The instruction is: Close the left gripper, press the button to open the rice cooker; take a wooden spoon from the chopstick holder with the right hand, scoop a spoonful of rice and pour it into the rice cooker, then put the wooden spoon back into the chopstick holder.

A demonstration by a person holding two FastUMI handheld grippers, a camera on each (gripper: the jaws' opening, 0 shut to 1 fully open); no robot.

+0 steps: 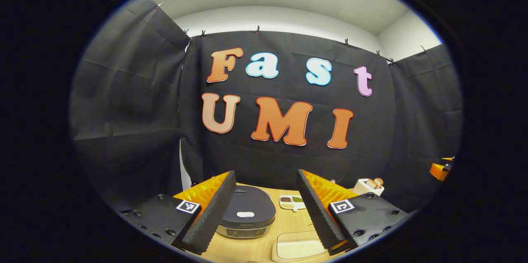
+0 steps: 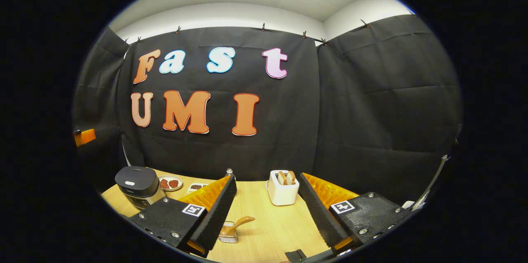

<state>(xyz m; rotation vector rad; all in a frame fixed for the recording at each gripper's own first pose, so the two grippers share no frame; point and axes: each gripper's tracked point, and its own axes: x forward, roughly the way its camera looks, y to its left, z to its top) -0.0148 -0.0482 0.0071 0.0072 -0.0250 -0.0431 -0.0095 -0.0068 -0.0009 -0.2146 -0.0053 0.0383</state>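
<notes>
Left gripper (image 1: pixel 266 209) of mine: fingers spread, above closed rice cooker (image 1: pixel 246 212). Right gripper (image 2: pixel 266 209): spread, wooden spoon (image 2: pixel 233 230) near, between fingers.

From your left gripper view, the rice cooker (image 1: pixel 246 213) sits on the table (image 1: pixel 264 250) straight ahead, with a divided dish (image 1: pixel 292 202) behind it to the right and a tray (image 1: pixel 298 247) nearer you on the right. From your right gripper view, the cooker (image 2: pixel 137 185) is far left (a small plate (image 2: pixel 170 183) just behind it), the chopstick holder (image 2: pixel 283 188) stands mid-table near the back wall.
</notes>
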